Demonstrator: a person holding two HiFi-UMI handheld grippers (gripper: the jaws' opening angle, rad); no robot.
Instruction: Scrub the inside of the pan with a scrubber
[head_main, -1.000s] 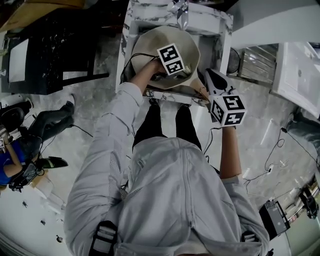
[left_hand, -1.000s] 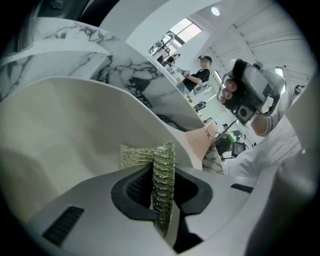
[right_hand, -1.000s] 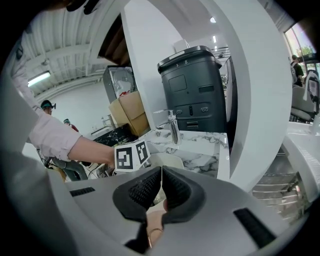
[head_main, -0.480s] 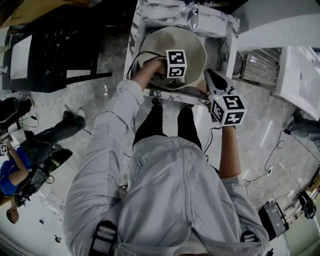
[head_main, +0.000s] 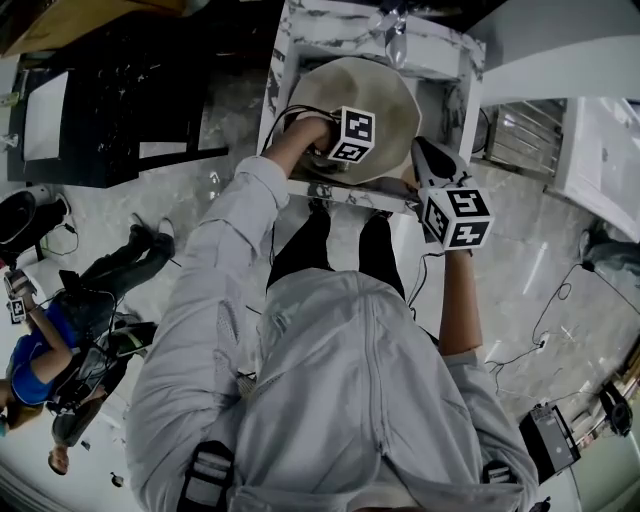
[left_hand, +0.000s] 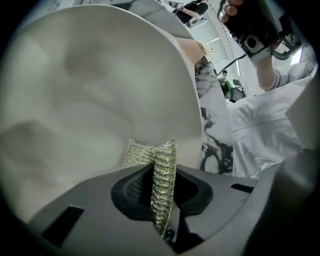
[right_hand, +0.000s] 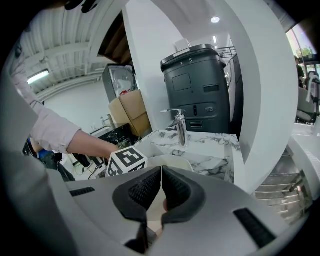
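Head view: cream pan (head_main: 390, 95) sits in the marble sink (head_main: 285, 60) at the far end, tap (head_main: 394, 42) over its far rim. L gripper (head_main: 345, 158) reaches into the pan from the near left, marker cube up; its tips are hidden under the cube here. R gripper (head_main: 422, 155) is at the pan's near right edge.

L gripper view fills that in: jaws clamped on a silver mesh scrubber (left_hand: 162, 170), pinched at the middle so it fans out at the far end, w/ that end against the pan's pale inner wall. It also shows the pan's handle (left_hand: 192, 50) running off far right toward the R gripper; head view barely shows it.

R gripper view: jaws closed nearly together on a thin pale piece that lines up w/ the handle. Beyond them are the pan's rim, the L gripper's cube at left & a sleeved forearm (right_hand: 55, 132). Only this view shows what's behind the sink: dark grey bin (right_hand: 200, 85), cardboard boxes (right_hand: 131, 111) further left.

Only the head view shows the floor: a person seated (head_main: 50, 365) near left, cables (head_main: 545, 320) at right, black table (head_main: 120, 90) far left
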